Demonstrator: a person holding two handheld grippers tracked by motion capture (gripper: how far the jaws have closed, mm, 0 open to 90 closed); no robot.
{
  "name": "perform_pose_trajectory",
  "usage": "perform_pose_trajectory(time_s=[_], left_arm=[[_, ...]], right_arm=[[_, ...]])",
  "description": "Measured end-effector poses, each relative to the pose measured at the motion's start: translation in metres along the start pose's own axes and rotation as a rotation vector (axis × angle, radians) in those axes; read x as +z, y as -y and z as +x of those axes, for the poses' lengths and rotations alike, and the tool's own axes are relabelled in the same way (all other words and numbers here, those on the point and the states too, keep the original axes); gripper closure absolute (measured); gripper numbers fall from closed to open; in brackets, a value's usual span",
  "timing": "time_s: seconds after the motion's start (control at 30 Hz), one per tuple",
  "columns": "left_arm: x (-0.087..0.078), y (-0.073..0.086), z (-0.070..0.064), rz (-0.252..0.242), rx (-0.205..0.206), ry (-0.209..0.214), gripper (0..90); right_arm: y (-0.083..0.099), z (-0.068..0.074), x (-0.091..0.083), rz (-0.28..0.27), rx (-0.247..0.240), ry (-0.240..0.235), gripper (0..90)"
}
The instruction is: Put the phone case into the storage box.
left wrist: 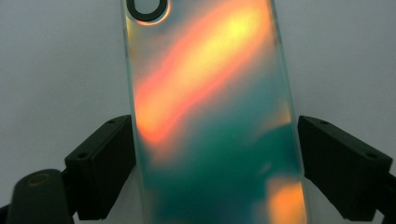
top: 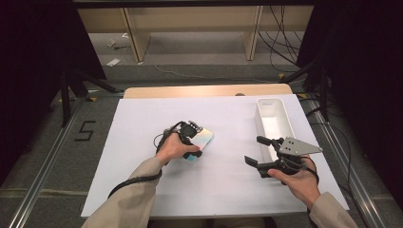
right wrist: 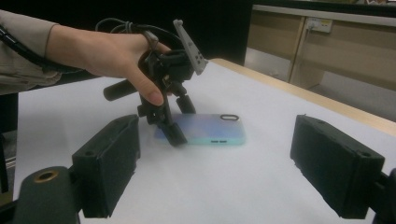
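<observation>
I had the left gripper [top: 194, 137] straddling the phone case [top: 199, 142], fingers [left wrist: 100, 165] released, not yet clamped. Right gripper [top: 259, 154] idled, fingers spread, tray [top: 271, 107] at its 12 o'clock. Next I judged: squeeze, lift.

Glossy iridescent plastic phone case [left wrist: 215, 116], matt white paper table cover [top: 223, 190], matt white plastic bin [top: 273, 124]

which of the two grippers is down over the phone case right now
The left gripper: its jaws straddle the iridescent phone case. The right gripper sits open, apart.
</observation>
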State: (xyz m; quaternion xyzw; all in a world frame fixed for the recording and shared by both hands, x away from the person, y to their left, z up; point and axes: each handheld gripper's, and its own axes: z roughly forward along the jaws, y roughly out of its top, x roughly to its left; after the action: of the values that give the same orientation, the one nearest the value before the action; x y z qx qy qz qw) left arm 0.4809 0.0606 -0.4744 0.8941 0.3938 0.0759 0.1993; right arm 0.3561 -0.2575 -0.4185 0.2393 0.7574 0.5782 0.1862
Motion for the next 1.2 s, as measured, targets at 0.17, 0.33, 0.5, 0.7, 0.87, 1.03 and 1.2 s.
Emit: perform_pose_trajectory(time_s=[0.17, 0.33, 0.5, 0.7, 0.87, 1.03, 1.2], left_arm=[[0.0003, 0.0016, -0.0013, -0.017, -0.014, -0.006, 13.6], [0.0000, 0.0020, -0.0007, -0.015, -0.011, -0.006, 13.8], [-0.0002, 0.0029, -0.0011, -0.023, -0.015, -0.007, 14.5], [-0.0005, 0.0032, -0.0020, -0.024, -0.023, -0.007, 15.6], [-0.0007, 0.0037, -0.0023, -0.027, -0.026, -0.008, 16.2], [-0.0008, 0.0042, -0.0030, -0.032, -0.033, -0.011, 16.6], [-0.0009, 0.0044, -0.0034, -0.034, -0.038, -0.013, 16.8]], right_arm=[[-0.0001, 0.0002, -0.0001, 0.001, -0.001, 0.000, 16.8], [-0.0003, 0.0009, 0.0005, 0.000, -0.006, -0.003, 16.7], [-0.0001, 0.0008, 0.0005, -0.001, -0.005, -0.002, 16.7], [-0.0003, 0.0008, 0.0002, -0.002, -0.005, 0.000, 16.7], [-0.0004, 0.0008, 0.0003, -0.002, -0.006, -0.001, 16.7], [-0.0003, 0.0009, 0.0004, -0.003, -0.006, -0.001, 16.7], [-0.0001, 0.0008, 0.0005, -0.001, -0.006, -0.002, 16.7]])
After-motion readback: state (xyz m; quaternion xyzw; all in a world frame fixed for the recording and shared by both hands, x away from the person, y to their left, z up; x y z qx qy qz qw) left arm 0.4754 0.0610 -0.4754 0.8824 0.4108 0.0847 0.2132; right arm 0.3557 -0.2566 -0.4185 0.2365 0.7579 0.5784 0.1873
